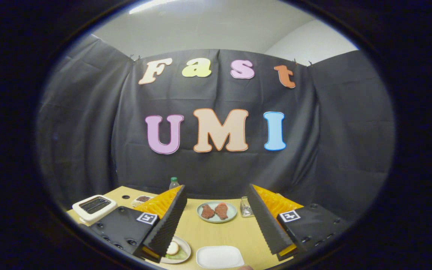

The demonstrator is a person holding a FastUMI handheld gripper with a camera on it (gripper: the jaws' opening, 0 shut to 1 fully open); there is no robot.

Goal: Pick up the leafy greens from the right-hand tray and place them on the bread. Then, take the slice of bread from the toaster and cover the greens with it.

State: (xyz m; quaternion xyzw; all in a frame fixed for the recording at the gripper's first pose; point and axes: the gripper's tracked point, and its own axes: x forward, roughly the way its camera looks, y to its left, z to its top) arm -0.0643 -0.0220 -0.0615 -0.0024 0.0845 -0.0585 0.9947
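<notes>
My gripper (216, 197) is held above the wooden table (216, 232), open wide with nothing between its fingers. A white toaster (94, 206) with two dark slots stands on the table left of the left finger; I cannot make out bread in it. By the base of the left finger lies a small round plate (186, 245) holding a green leaf (178, 255) with a pale round slice (172, 247) on it, partly hidden by that finger. A flat white rectangular tray (219, 257) lies below, between the fingers.
A pale green plate (231, 210) with two reddish-brown pieces sits between the fingers, farther off. A small glass jar (245, 207) stands by the right finger. A green-capped bottle (174, 183) and a small dish (142, 199) of dark bits are at the table's back.
</notes>
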